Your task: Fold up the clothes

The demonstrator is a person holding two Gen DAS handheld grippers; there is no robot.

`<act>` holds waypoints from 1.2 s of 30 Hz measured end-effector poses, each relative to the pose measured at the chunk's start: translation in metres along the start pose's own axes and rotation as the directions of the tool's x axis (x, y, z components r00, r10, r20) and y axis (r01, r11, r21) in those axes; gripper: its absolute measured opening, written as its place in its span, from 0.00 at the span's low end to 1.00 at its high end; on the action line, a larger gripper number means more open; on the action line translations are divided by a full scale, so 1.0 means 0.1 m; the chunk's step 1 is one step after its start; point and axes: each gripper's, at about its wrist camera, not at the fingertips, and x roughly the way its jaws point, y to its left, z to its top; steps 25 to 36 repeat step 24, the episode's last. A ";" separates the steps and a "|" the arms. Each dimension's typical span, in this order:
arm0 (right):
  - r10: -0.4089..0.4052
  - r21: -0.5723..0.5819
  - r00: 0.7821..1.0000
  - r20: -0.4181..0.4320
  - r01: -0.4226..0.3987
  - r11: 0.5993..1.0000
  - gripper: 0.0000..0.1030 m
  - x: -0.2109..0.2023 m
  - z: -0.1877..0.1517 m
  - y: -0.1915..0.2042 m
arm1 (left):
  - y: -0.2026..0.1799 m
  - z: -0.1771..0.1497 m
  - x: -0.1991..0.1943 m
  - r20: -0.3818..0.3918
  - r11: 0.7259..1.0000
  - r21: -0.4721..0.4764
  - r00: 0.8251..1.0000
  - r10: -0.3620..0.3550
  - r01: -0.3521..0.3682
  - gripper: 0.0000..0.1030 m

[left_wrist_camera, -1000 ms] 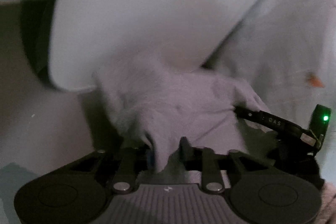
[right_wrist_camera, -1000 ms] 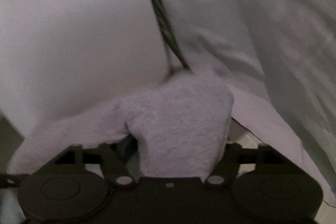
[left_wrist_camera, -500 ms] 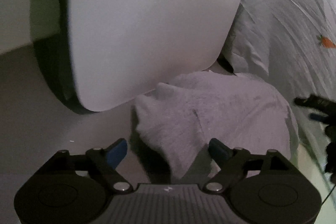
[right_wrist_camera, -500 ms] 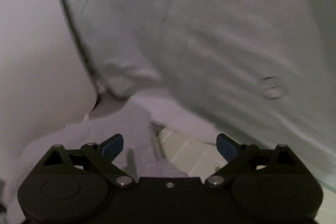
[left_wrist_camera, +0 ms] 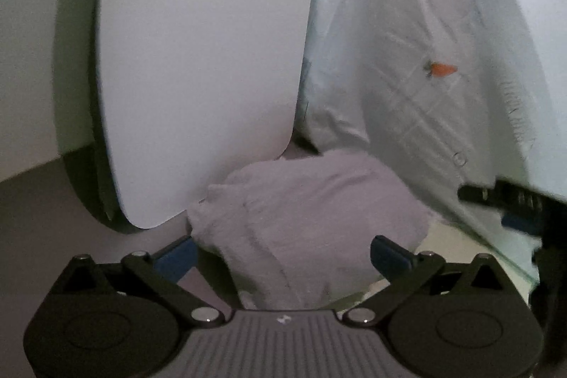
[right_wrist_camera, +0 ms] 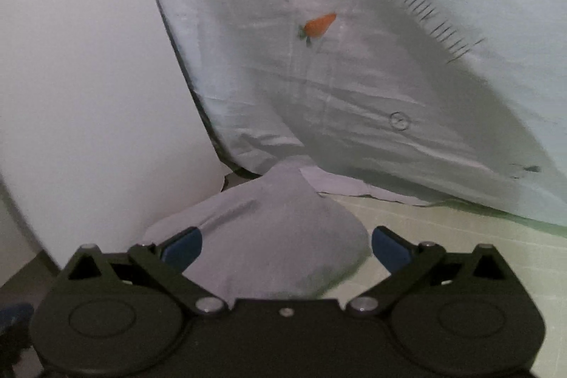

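A soft, crumpled lilac garment [left_wrist_camera: 319, 218] lies bunched at lower centre, with no clear long axis. Both the left gripper [left_wrist_camera: 283, 254] and right gripper [right_wrist_camera: 287, 245] are opening, their pads clear of the cloth.

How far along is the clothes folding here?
One lavender garment already lies bundled on the green mat. Nothing is in hand: the left gripper and right gripper are opening, pads clear of it. The pale blue shirt with the carrot print lies spread, unfolded.
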 end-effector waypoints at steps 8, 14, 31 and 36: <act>-0.115 -0.066 0.992 -0.046 0.112 0.992 1.00 -0.88 -0.50 0.07 | -0.31 -0.27 -0.56 0.016 0.992 0.108 0.998 -0.062 0.060 1.00; -0.116 -0.049 0.989 -0.092 0.112 0.993 1.00 -1.28 -0.90 0.04 | -0.26 -0.47 -0.89 0.013 0.983 0.179 0.999 -0.051 0.048 1.00; -0.110 -0.060 0.990 -0.090 0.105 0.993 1.00 -1.60 -1.12 -0.01 | -0.12 -0.62 -1.19 0.006 0.984 0.171 0.999 -0.047 0.045 1.00; -0.110 -0.060 0.990 -0.090 0.105 0.993 1.00 -1.60 -1.12 -0.01 | -0.12 -0.62 -1.19 0.006 0.984 0.171 0.999 -0.047 0.045 1.00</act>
